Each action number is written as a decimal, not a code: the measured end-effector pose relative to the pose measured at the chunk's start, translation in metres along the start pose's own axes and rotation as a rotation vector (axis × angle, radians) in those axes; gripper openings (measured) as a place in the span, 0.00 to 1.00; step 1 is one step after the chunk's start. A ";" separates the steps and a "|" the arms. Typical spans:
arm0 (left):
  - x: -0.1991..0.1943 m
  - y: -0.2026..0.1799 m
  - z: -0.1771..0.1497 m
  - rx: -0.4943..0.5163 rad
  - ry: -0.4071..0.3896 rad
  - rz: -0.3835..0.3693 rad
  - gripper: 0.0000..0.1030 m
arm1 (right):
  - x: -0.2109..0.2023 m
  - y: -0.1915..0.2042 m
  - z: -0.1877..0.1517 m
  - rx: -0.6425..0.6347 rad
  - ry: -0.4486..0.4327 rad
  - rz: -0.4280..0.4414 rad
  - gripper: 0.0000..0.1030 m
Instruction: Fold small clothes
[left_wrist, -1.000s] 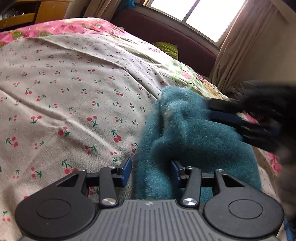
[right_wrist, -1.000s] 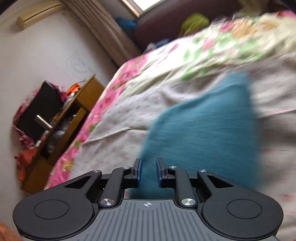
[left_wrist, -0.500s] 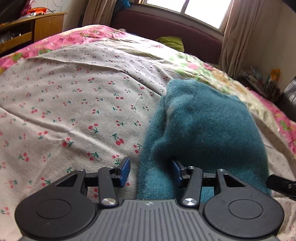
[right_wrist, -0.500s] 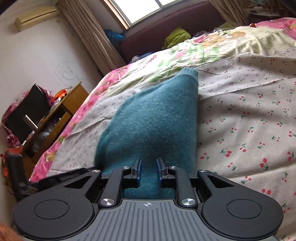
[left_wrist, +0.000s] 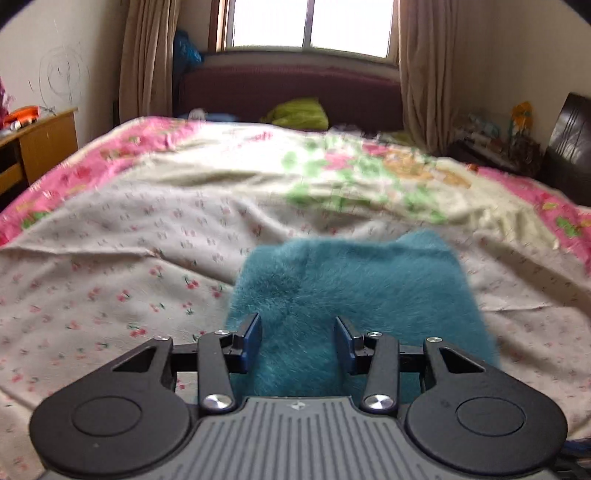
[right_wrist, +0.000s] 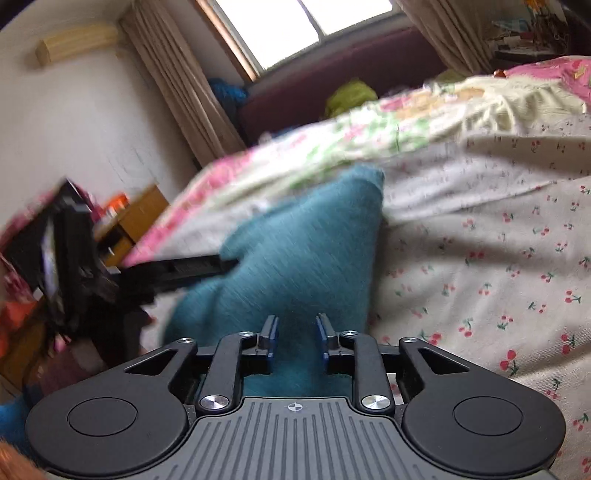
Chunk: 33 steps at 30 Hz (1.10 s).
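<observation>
Cherry-print bedspread (left_wrist: 110, 295) bears fuzzy teal garment (left_wrist: 351, 288).

The left gripper (left_wrist: 298, 341) now looks straight up the bed toward the window (left_wrist: 310, 24), where a second ago it faced the cherry-print sheet (left_wrist: 110, 266) at an angle, and the teal garment (left_wrist: 347, 291) sits centred between its spread fingers instead of off to the right. The right gripper (right_wrist: 294, 341) is wider apart than before. In its view the left gripper (right_wrist: 184, 267) reaches further in, touching the garment's left edge.
</observation>
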<state>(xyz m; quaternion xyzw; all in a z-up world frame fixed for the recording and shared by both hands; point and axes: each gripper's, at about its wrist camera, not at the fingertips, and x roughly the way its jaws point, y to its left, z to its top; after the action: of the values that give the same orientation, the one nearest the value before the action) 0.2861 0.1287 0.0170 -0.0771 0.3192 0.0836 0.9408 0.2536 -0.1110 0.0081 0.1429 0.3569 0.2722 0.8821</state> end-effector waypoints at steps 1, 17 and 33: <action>0.007 0.001 -0.003 0.003 0.002 0.007 0.57 | 0.007 0.000 -0.003 -0.002 0.019 -0.002 0.23; -0.030 0.039 -0.040 -0.018 0.040 0.025 0.65 | -0.013 0.000 -0.021 0.050 0.056 -0.036 0.34; 0.002 0.014 0.013 0.051 0.008 0.083 0.65 | -0.022 0.028 -0.032 -0.141 0.036 -0.039 0.40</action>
<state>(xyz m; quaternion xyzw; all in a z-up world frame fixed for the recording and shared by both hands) 0.2922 0.1450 0.0244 -0.0400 0.3278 0.1141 0.9370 0.2073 -0.0990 0.0099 0.0685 0.3554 0.2821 0.8885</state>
